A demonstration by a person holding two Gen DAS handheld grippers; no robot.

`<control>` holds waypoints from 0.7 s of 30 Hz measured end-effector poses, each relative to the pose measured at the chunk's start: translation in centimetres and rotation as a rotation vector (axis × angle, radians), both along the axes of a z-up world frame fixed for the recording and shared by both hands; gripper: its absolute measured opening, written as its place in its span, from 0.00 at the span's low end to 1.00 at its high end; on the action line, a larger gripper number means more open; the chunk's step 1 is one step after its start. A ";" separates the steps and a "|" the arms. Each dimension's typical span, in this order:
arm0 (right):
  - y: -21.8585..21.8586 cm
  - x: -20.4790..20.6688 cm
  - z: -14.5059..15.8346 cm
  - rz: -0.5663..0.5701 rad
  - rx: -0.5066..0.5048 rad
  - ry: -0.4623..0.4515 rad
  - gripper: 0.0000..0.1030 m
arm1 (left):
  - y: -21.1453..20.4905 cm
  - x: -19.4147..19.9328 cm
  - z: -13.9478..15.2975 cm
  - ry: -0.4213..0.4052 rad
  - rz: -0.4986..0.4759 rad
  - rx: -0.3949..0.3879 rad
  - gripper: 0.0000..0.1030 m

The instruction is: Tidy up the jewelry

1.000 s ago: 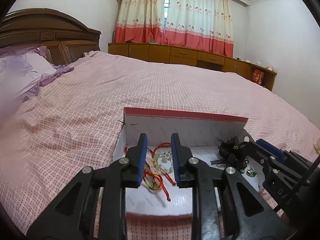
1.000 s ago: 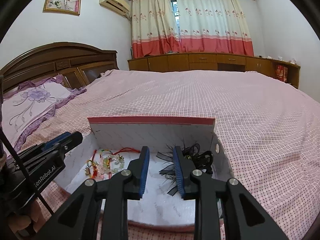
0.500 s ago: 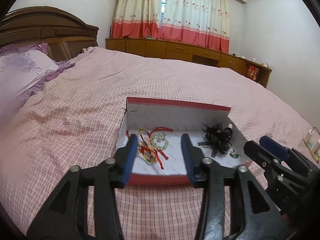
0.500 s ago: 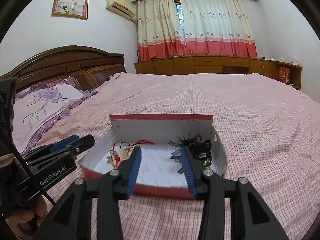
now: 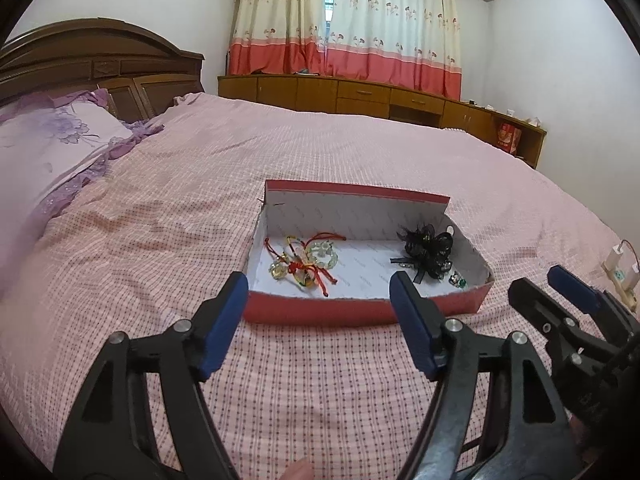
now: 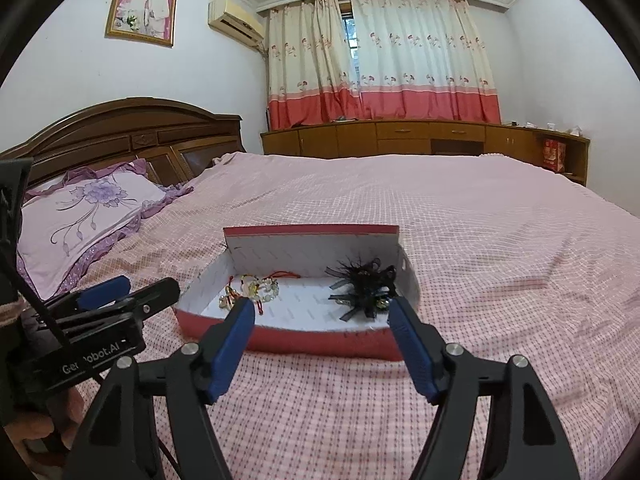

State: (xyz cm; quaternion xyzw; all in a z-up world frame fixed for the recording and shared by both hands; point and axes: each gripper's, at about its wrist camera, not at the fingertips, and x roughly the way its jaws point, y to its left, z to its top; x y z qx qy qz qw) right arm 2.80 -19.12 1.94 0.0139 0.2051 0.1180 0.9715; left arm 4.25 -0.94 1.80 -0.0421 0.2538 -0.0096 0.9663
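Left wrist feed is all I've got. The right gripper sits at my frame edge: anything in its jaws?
Observer: Nothing. In the right wrist view the right gripper has jaws that are opening with nothing between them, and the red box lies just beyond.
Operator: Can you see my gripper from there?
Observer: Yes, the left gripper shows side-on at the left edge, with a hand gripping it from below.
Operator: What is on the wall above the headboard?
Observer: A framed photo hangs there, left of the air conditioner.
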 end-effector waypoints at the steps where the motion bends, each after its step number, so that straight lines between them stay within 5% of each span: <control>1: -0.2 -0.3 0.0 -0.004 0.000 0.000 0.70 | 0.0 -0.1 0.0 0.001 0.002 0.003 0.64; 21: -1.3 -1.5 -0.4 -0.037 0.002 0.011 0.71 | -0.1 -0.8 -0.4 0.010 0.006 0.013 0.64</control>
